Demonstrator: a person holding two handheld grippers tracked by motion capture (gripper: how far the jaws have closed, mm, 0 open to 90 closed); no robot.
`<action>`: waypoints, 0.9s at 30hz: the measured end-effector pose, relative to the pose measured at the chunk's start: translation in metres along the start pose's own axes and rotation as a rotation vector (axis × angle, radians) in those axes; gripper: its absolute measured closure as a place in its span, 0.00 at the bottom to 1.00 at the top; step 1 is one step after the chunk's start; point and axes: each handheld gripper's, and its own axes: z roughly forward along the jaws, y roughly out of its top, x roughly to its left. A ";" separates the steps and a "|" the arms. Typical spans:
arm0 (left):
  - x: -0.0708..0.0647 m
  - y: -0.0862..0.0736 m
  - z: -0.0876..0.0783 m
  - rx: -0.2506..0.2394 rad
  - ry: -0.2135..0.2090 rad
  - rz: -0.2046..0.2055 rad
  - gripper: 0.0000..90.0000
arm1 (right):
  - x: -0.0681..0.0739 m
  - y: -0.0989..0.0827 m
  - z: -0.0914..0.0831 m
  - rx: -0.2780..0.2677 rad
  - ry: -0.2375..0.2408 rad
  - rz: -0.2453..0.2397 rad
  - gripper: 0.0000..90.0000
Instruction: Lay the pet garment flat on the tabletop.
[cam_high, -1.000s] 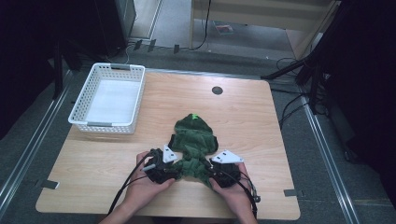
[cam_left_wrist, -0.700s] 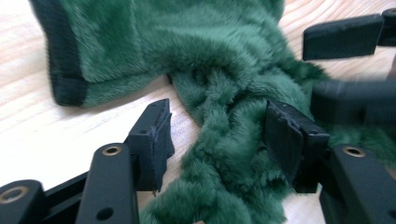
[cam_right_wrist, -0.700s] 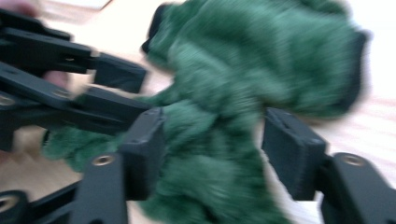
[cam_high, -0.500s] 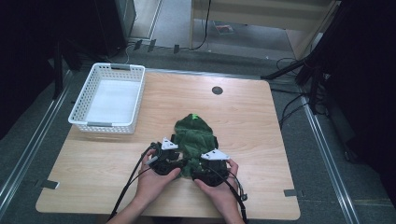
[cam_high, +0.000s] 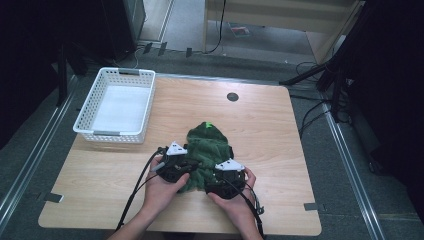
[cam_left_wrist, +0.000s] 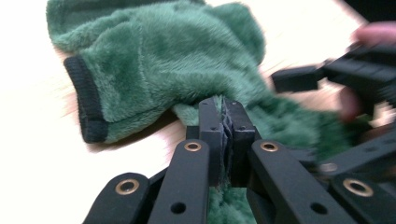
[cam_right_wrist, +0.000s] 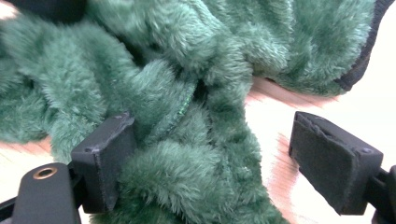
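The fluffy green fleece garment with dark trim lies crumpled on the light wooden table, near the six o'clock edge. The left gripper has just been closing, and its jaws now pinch a thin fold of the fleece tight. The right gripper has just been opening; its jaws stand wide, with fleece between them but not squeezed. The white plastic basket waits at ten o'clock. If the left one lifts now, the thin fold could slip out, because only one side holds on
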 end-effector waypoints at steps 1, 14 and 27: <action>0.002 0.000 -0.001 -0.001 -0.037 -0.018 0.98 | 0.000 0.000 0.000 0.003 -0.004 -0.002 0.17; -0.005 -0.017 0.012 0.077 0.074 0.024 0.41 | -0.024 -0.012 -0.034 -0.122 0.119 0.027 0.44; -0.009 -0.035 -0.002 0.114 0.132 0.134 0.53 | -0.028 0.008 -0.035 -0.171 0.118 -0.010 0.75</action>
